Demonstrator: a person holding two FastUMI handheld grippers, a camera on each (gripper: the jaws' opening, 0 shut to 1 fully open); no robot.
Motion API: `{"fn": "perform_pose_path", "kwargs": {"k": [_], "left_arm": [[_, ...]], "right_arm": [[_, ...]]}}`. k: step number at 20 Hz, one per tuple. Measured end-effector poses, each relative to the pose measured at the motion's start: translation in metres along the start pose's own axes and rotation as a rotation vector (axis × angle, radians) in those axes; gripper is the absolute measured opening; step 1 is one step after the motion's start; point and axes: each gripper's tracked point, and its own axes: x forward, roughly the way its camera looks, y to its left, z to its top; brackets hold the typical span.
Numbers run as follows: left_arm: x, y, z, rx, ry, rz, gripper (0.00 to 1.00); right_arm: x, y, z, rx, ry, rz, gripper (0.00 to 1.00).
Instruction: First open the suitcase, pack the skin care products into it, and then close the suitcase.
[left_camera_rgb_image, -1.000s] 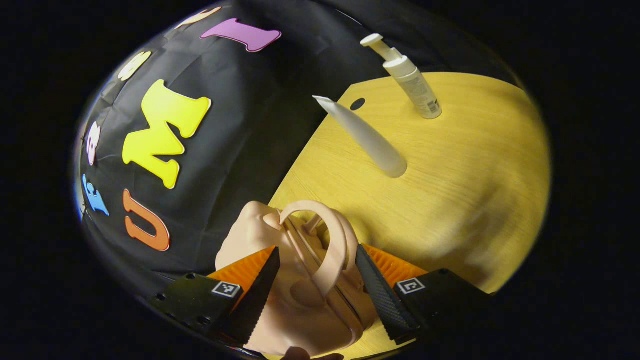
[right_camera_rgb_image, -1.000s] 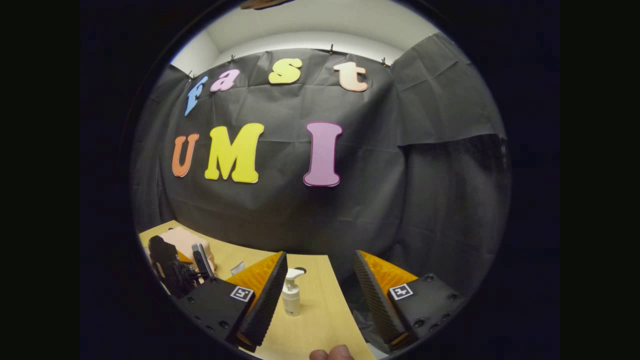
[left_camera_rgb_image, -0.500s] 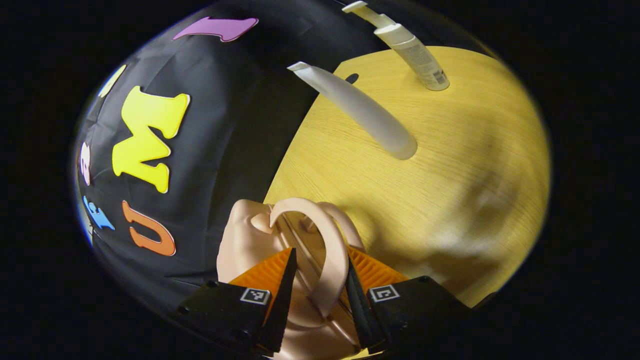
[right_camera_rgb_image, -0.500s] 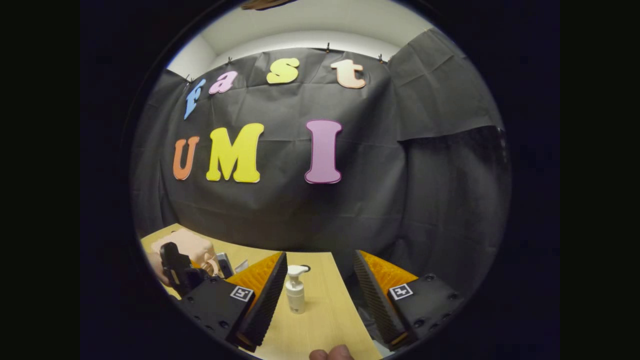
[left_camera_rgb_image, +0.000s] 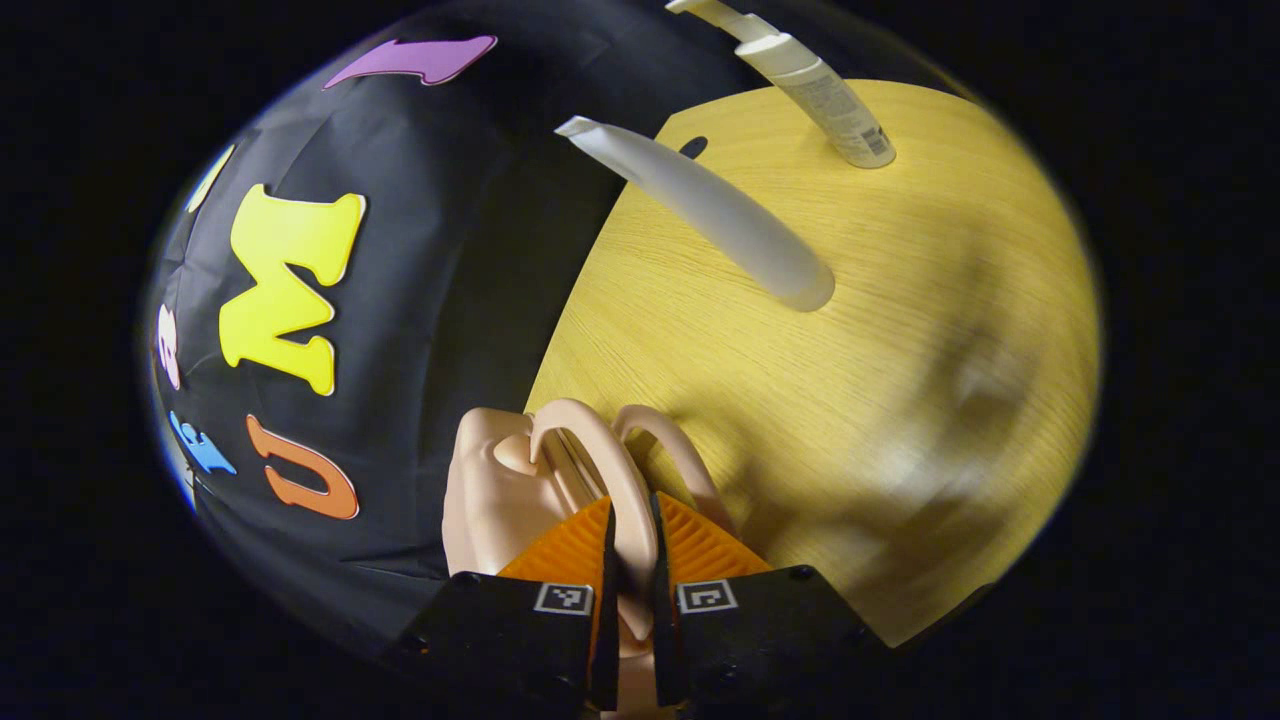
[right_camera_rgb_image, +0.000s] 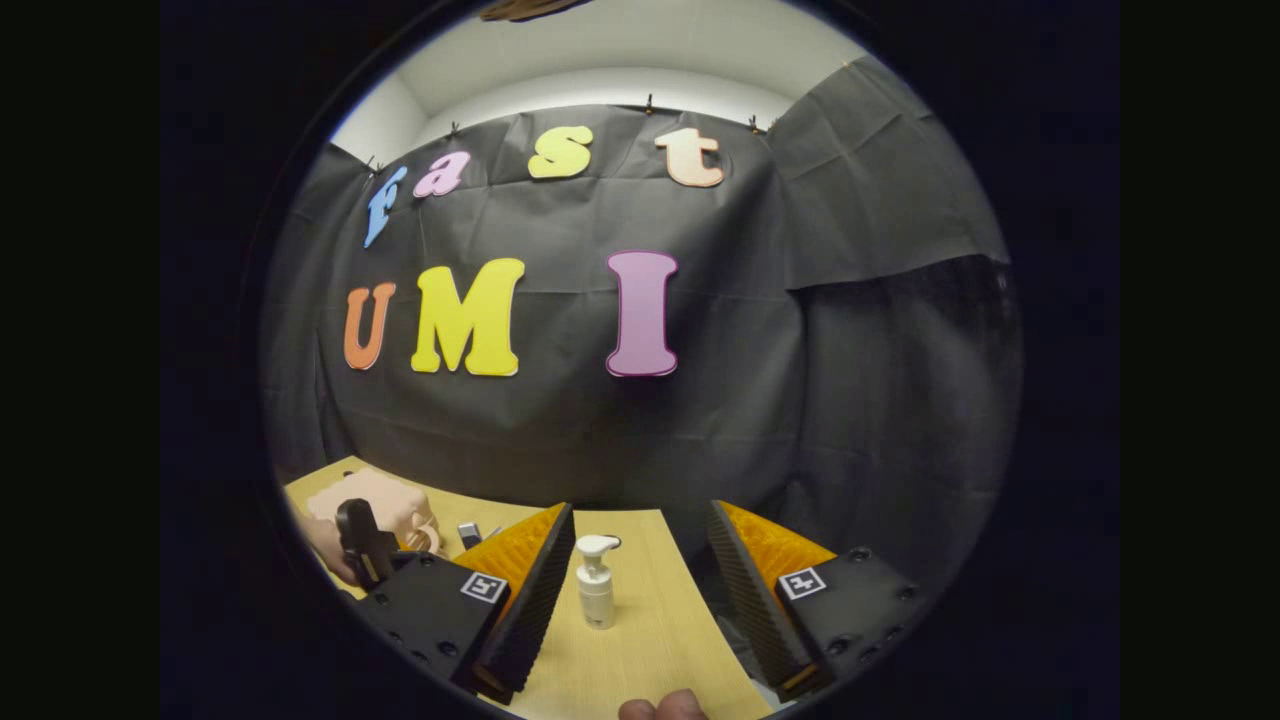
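A small pink suitcase (left_camera_rgb_image: 490, 480) lies closed at the table's edge, near the black cloth wall. My left gripper (left_camera_rgb_image: 630, 600) is shut on one of its two curved handles (left_camera_rgb_image: 590, 450), both fingers pressing the loop. A white tube (left_camera_rgb_image: 720, 220) and a white pump bottle (left_camera_rgb_image: 825, 100) stand farther off on the wooden table (left_camera_rgb_image: 900, 350). In the right gripper view, my right gripper (right_camera_rgb_image: 640, 590) hangs open above the table (right_camera_rgb_image: 650, 640), nothing between its fingers. The pump bottle (right_camera_rgb_image: 597, 595) stands beyond them. The suitcase (right_camera_rgb_image: 385, 500) and the left gripper (right_camera_rgb_image: 360, 535) sit at the far left.
The black cloth wall stands close behind the table's far edge. A dark round hole (left_camera_rgb_image: 689, 147) marks the tabletop near the tube. Bare wood stretches to the right of the suitcase. A fingertip (right_camera_rgb_image: 660, 708) shows at the bottom of the right gripper view.
My left gripper's fingers have come together from wide open onto the suitcase handle and moved slightly closer. The right gripper has stayed open and hardly shifted.
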Motion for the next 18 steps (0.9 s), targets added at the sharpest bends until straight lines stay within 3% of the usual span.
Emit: {"fn": "perform_pose_path", "kwargs": {"k": [4, 9, 13, 18], "left_arm": [[-0.022, 0.031, 0.001, -0.115, -0.042, 0.002, 0.09], [-0.067, 0.107, 0.001, -0.336, -0.190, 0.085, 0.06], [-0.100, 0.168, -0.032, -0.571, -0.279, 0.108, 0.06], [-0.111, 0.254, -0.107, -0.848, -0.395, 0.145, 0.06]], "right_arm": [[-0.005, 0.006, 0.010, -0.012, -0.017, -0.009, 0.80], [-0.007, 0.033, 0.037, -0.015, -0.045, 0.002, 0.80], [-0.006, 0.070, 0.061, -0.008, -0.077, 0.032, 0.78], [-0.008, 0.117, 0.077, -0.023, -0.079, 0.088, 0.80]]}}
